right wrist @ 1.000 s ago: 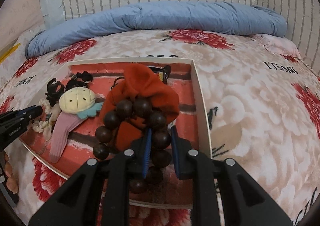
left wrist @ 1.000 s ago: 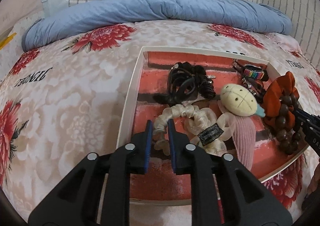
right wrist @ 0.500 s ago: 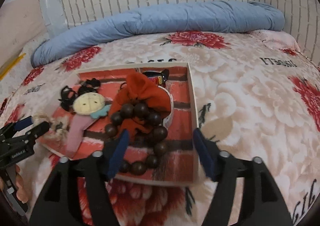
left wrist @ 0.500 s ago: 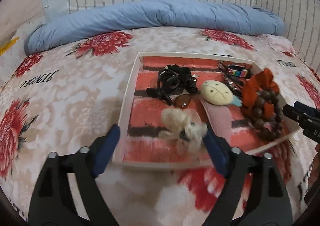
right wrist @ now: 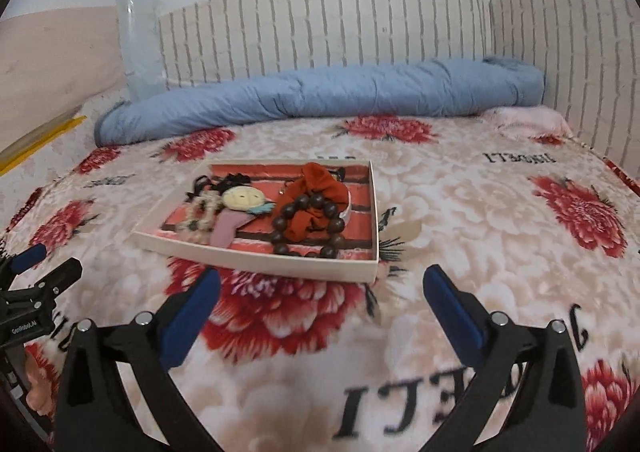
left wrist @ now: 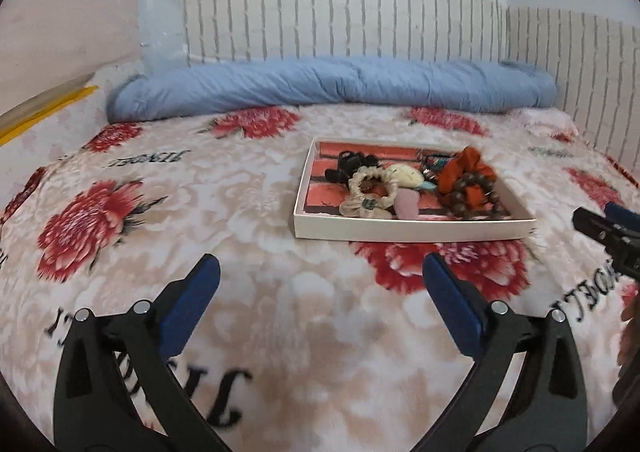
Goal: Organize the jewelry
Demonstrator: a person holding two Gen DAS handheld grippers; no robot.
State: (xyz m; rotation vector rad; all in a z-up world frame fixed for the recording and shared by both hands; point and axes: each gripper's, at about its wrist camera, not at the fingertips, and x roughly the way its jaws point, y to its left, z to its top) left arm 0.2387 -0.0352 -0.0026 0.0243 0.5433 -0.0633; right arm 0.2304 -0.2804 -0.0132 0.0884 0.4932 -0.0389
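From the left wrist view, our left claw [left wrist: 320, 278] stands wide apart and holds nothing, hanging over the floral blanket [left wrist: 224, 236] well short of the tray [left wrist: 412, 228]. The tray lies flat on the bed, and everything to be sorted sits inside it: a cream scrunchie [left wrist: 366, 195] at the near left, black hair ties [left wrist: 352, 164] behind it, a pink plush doll [left wrist: 406, 187] in the middle, and a wooden bead bracelet [left wrist: 474, 195] looped around a rust scrunchie [left wrist: 464, 167] at the right. We judge all of these light. The scrunchies and doll are soft and would squash under a pinch, so a fold of fabric is the place to grip; the beads are hard and round, likely to roll, so we would close across the strand between beads.

From the right wrist view, our right claw [right wrist: 320, 284] is equally spread and empty, near the tray's front wall. The blanket looks plush and yielding, so the shallow card tray may tilt if pressed. A rolled blue quilt [right wrist: 320, 95] lies at the brick-patterned headboard [right wrist: 320, 27].
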